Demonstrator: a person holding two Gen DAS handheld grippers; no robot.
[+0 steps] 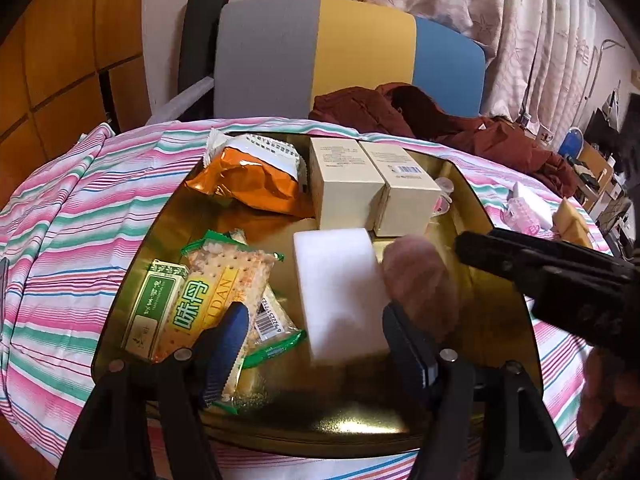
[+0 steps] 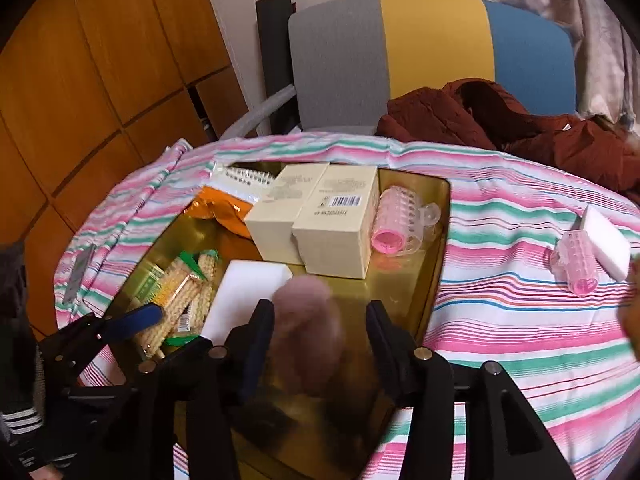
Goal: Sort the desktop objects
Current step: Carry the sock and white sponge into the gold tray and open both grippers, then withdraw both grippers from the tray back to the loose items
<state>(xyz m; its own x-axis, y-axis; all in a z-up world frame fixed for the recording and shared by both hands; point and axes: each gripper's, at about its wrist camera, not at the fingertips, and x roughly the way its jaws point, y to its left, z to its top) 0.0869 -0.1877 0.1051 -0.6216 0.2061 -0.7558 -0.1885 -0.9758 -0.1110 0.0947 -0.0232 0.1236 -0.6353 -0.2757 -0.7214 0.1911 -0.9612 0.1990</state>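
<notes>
Tray (image 1: 472, 200): glossy gold metal, mirror-like. Tablecloth (image 1: 80, 216): striped woven cloth, matt. Two boxes (image 1: 344, 184): matt cream cardboard. Sponge block (image 1: 340, 292): matt white foam. Snack bag (image 1: 248, 180): shiny crinkled orange foil. Cracker packs (image 1: 224, 280): clear glossy plastic film. Hair roller (image 2: 396, 220): translucent pink plastic, ribbed. Pink puff (image 2: 308, 320): fuzzy, blurred. Wall panels (image 2: 100, 60): smooth wood.

— What have you got in the tray (image 2: 438, 216)?
— Two boxes (image 2: 336, 224), one sponge (image 2: 248, 292), one curler (image 2: 396, 220), one pompom (image 2: 308, 320).
— And outside it?
— You've one more sponge (image 2: 604, 240), one more curler (image 2: 576, 268).
</notes>
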